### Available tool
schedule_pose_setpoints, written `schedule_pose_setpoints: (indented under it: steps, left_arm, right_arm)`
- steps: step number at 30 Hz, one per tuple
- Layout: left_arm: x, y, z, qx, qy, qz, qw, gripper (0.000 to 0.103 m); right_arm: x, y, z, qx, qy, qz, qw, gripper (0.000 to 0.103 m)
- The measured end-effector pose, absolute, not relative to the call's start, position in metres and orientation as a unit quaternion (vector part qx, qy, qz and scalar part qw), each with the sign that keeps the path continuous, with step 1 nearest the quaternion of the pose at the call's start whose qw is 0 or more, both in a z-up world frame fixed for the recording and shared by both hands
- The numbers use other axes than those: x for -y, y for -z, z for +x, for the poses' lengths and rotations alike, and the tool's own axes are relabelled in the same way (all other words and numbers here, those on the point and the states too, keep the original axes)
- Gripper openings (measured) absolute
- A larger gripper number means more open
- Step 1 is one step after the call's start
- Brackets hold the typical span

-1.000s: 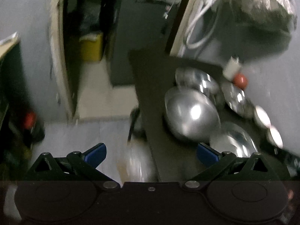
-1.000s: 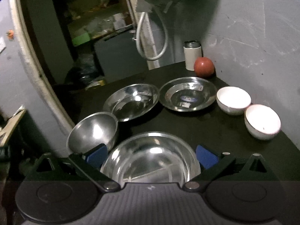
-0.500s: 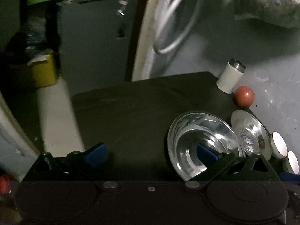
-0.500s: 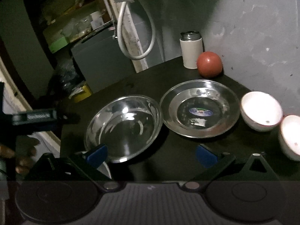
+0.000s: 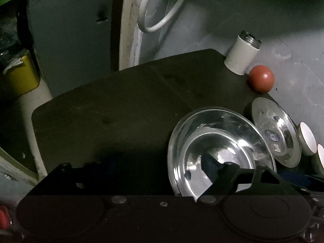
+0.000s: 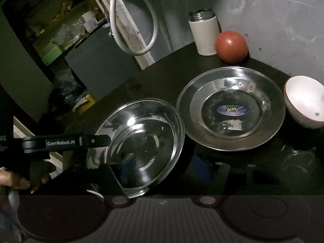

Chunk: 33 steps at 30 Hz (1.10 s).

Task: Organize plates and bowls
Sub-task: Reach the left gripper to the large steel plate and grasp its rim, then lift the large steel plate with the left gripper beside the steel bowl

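Presently the steel bowl (image 5: 218,147) is straddled at its near rim by the wide-open left gripper (image 5: 154,168), unclamped; thin, stiff, slippery metal. The right gripper (image 6: 162,166) is spread, empty.

Left gripper (image 5: 154,170): left finger lost in shadow, jaw gap unclear. Right gripper (image 6: 162,166) fingers dark too. White bowl (image 6: 305,101) cut off at 3 o'clock; second bowl (image 5: 321,156) only a sliver. Plate (image 6: 230,109) sticker text too small to read.
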<state>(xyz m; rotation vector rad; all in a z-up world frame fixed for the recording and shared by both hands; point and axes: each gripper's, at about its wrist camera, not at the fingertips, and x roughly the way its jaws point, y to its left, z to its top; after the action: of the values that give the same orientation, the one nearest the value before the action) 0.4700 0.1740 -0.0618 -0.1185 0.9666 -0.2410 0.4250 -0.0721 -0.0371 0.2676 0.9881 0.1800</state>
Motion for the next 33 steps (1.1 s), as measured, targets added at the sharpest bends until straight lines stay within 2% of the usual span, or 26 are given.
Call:
schedule_pose_setpoints:
  steps: [4, 5, 7, 11, 18, 33]
  left_arm:
    - [-0.173, 0.063, 0.470, -0.461, 0.121, -0.052, 0.877, 0.069]
    - [-0.173, 0.063, 0.471, -0.460, 0.124, -0.053, 0.877, 0.063]
    - [-0.173, 0.063, 0.471, -0.460, 0.129, -0.056, 0.877, 0.054]
    - [-0.172, 0.063, 0.472, -0.460, 0.141, -0.068, 0.874, 0.036]
    - [-0.172, 0.061, 0.472, -0.464, 0.143, -0.068, 0.872, 0.027]
    - [-0.167, 0.019, 0.453, -0.410, 0.145, -0.056, 0.899, 0.027]
  right_arm:
    - [0.069, 0.042, 0.430, -0.475, -0.086, 0.127, 0.866, 0.053]
    - [0.068, 0.043, 0.432, -0.476, -0.085, 0.127, 0.866, 0.051]
    - [0.067, 0.045, 0.434, -0.479, -0.083, 0.128, 0.865, 0.038]
    - [0.067, 0.048, 0.435, -0.480, -0.079, 0.129, 0.864, 0.031]
    - [0.070, 0.048, 0.433, -0.478, -0.075, 0.136, 0.865, 0.025]
    - [0.080, 0.012, 0.422, -0.427, -0.089, 0.135, 0.890, 0.024]
